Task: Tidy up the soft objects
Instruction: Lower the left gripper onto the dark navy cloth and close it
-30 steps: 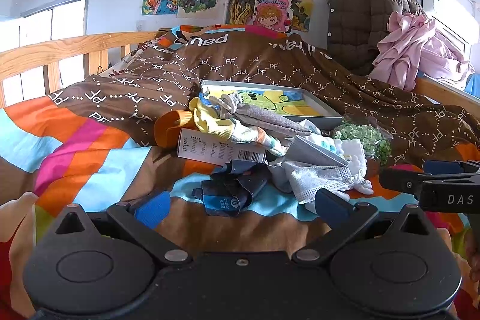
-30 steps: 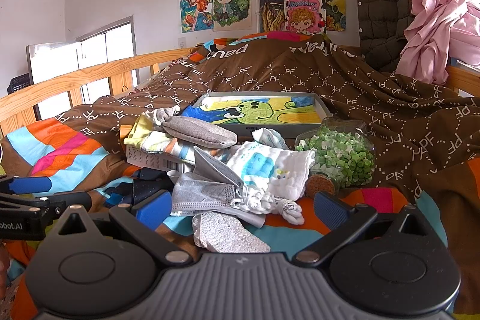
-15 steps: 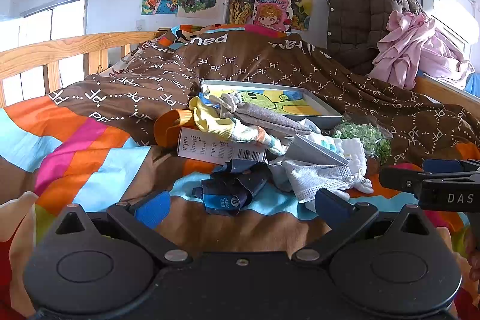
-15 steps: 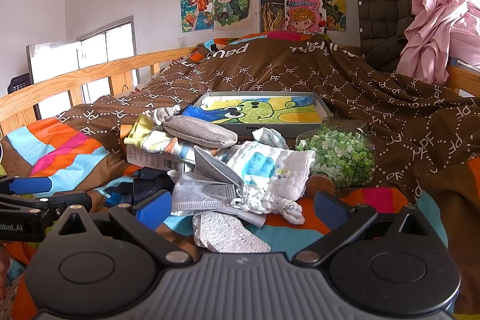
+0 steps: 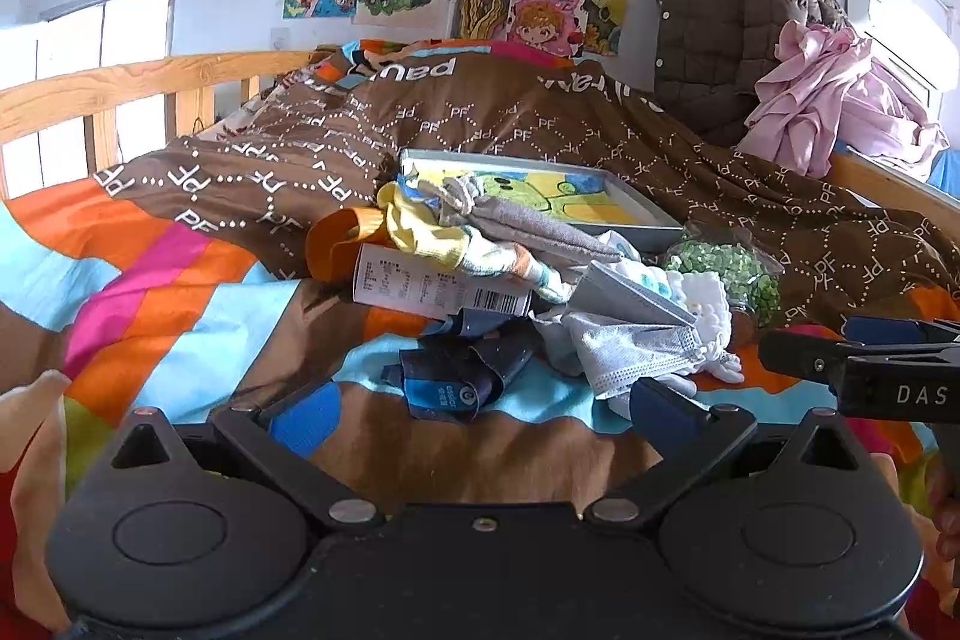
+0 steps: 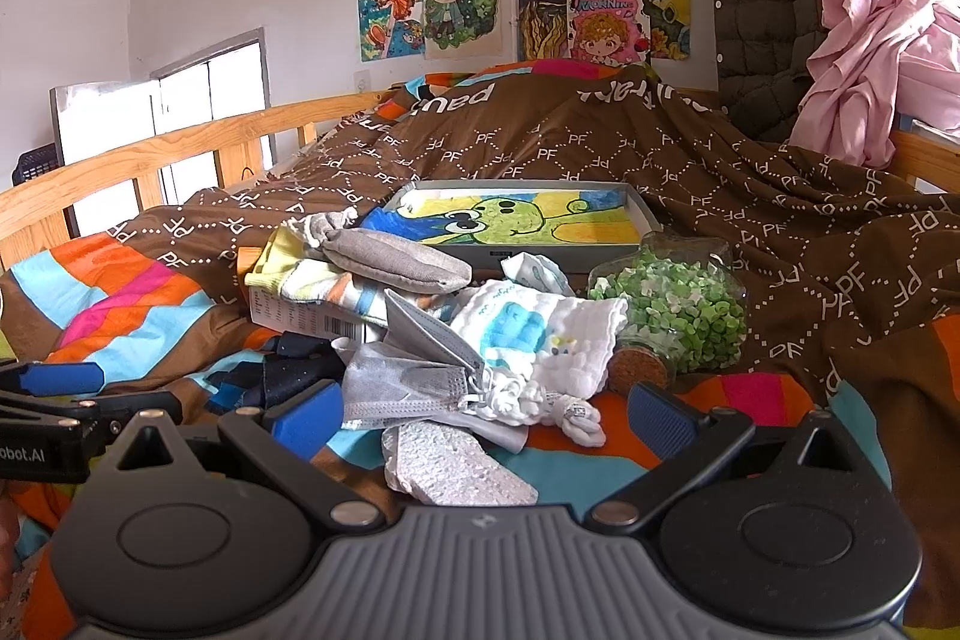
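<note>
both grippers hang low over the bed, fingers spread and holding nothing, aimed at the pile so either can reach in. left gripper faces the dark blue cloth; right gripper faces the grey mask and white cloth. a grey sock lies on top, near the tray, likely where they go

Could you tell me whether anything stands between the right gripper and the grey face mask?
Nothing visible does. The right gripper is open, and the grey face mask lies just ahead on top of the pile; only a white textured sock lies nearer, below the gap.
</note>
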`<state>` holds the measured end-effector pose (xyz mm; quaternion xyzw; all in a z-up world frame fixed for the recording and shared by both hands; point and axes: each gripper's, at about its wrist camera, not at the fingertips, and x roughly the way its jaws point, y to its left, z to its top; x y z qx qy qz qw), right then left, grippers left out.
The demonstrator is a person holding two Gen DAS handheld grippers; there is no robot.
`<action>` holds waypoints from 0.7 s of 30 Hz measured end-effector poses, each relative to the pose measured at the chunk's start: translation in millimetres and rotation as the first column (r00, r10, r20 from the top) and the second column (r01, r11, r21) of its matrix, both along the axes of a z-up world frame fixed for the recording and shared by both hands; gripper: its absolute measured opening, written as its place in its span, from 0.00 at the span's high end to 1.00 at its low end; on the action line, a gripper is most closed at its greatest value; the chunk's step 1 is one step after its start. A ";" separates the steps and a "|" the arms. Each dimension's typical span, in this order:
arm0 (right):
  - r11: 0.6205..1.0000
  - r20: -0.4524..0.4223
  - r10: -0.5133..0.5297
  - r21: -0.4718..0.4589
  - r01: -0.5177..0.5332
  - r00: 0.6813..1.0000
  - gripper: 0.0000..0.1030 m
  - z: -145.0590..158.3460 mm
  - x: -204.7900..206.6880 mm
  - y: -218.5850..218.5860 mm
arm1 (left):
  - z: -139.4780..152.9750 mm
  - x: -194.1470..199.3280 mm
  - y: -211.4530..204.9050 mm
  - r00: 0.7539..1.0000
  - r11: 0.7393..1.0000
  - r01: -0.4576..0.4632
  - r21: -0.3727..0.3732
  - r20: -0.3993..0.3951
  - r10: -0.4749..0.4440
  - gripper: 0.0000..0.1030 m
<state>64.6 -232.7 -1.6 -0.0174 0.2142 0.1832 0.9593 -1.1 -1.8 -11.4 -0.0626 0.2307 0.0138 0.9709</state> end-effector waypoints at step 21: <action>0.961 -0.032 0.225 -0.157 -0.227 0.974 0.00 -13.8 23.9 15.0 | 11.3 32.2 13.7 0.999 1.000 0.022 0.010 -0.034 -0.022 0.02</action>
